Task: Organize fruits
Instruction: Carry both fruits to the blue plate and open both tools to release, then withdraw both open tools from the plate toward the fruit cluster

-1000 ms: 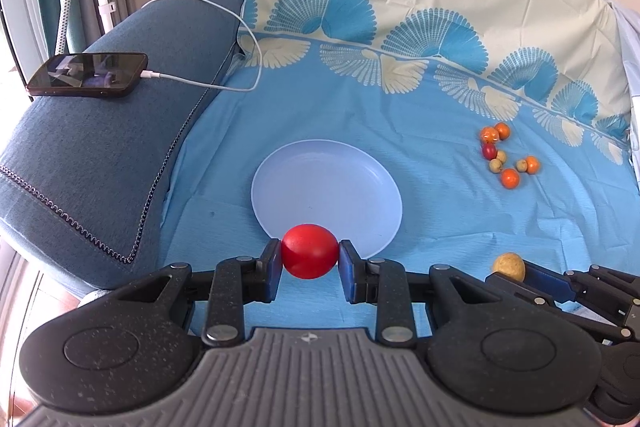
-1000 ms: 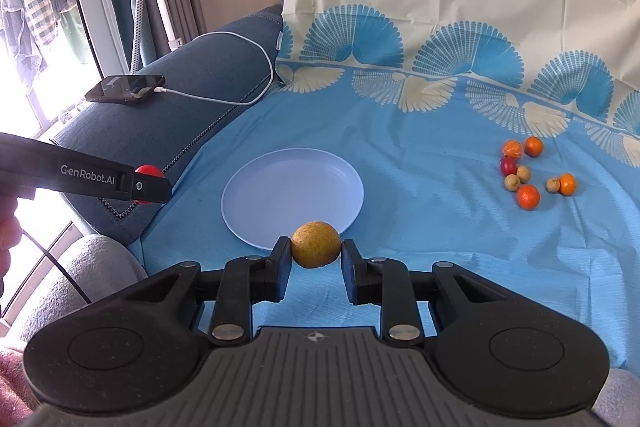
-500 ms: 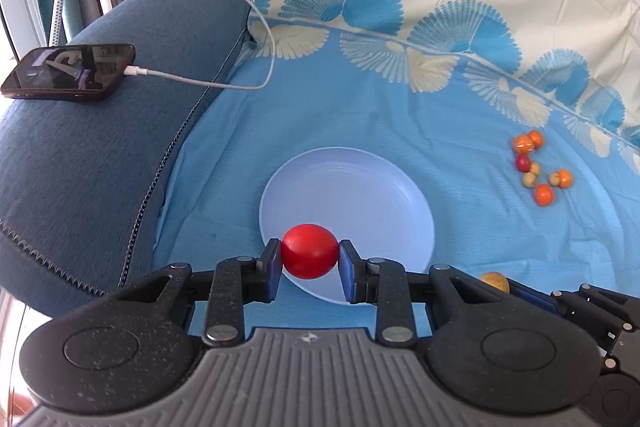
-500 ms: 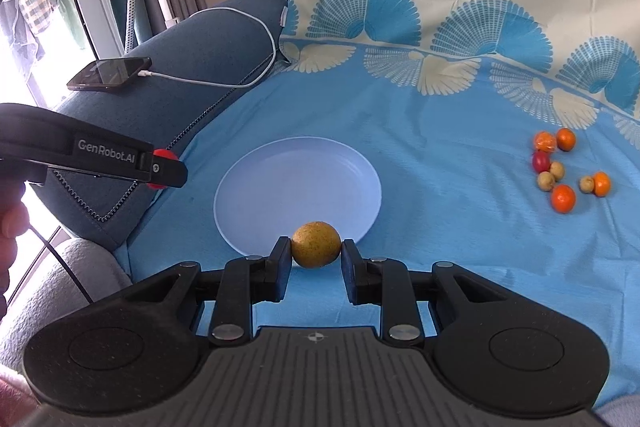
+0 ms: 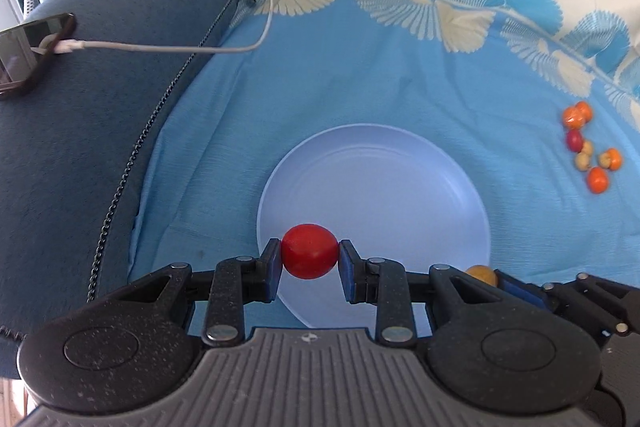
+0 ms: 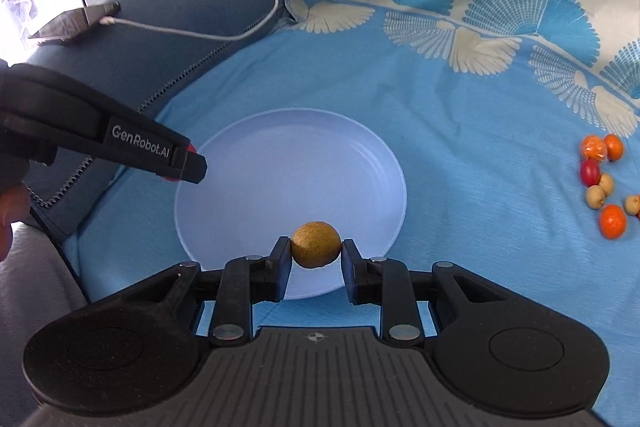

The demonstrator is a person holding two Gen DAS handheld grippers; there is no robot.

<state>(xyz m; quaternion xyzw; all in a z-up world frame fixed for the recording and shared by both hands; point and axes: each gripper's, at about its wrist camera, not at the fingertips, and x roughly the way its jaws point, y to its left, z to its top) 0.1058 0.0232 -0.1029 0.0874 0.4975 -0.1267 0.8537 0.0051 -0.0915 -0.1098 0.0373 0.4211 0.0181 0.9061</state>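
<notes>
My left gripper is shut on a round red fruit and holds it over the near left rim of a pale blue plate. My right gripper is shut on a round yellow-brown fruit over the near rim of the same plate. The left gripper also shows in the right wrist view at the plate's left edge. The yellow fruit shows in the left wrist view at the right. The plate holds no fruit.
A cluster of small orange, red and tan fruits lies on the blue cloth to the right, also in the right wrist view. A phone with a white cable rests on the blue sofa arm at left.
Both grippers have moved forward towards the plate with their fruits still held; both now hang over its near rim.
</notes>
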